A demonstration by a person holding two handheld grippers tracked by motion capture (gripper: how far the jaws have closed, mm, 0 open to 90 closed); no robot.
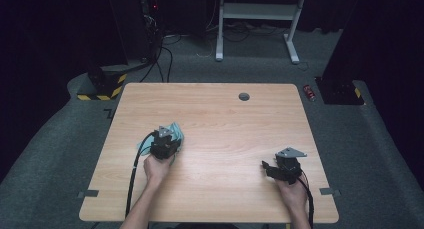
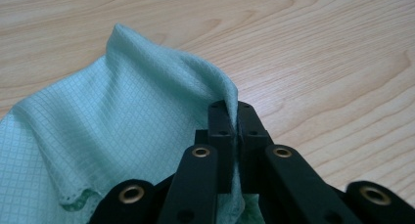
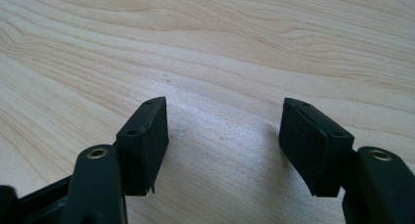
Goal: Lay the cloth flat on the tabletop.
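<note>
**Left jaws pinched on the green cloth, right jaws wide over bare wood**

Your left gripper [image 2: 234, 117] has its 2 jaws pressed together on a raised fold of the pale green cloth [image 2: 122, 136]. In the left gripper view the fabric's edge runs up between the pads and peaks just above them, so the grip sits on a ridge of cloth and not on a flat layer. The cloth carries a fine woven grid and spreads to the left of the jaws in loose folds, with a darker green stitched hem showing near the bottom of that view.

From the high view, the cloth [image 1: 176, 131] lies bunched on the left half of the wooden table [image 1: 225, 119], partly under your left gripper [image 1: 165, 139]. Your left hand [image 1: 157, 169] holds the tool from the near side, with its black cable trailing back toward the table's near edge.

Your right gripper [image 3: 222, 136] stands with its jaws spread wide apart and nothing between them; bare wood grain shows in the gap. In the high view it [image 1: 270, 167] sits low at the right side of the table, well apart from the cloth, jaws pointing left.

A small dark round grommet [image 1: 244, 96] sits near the table's far edge.
</note>
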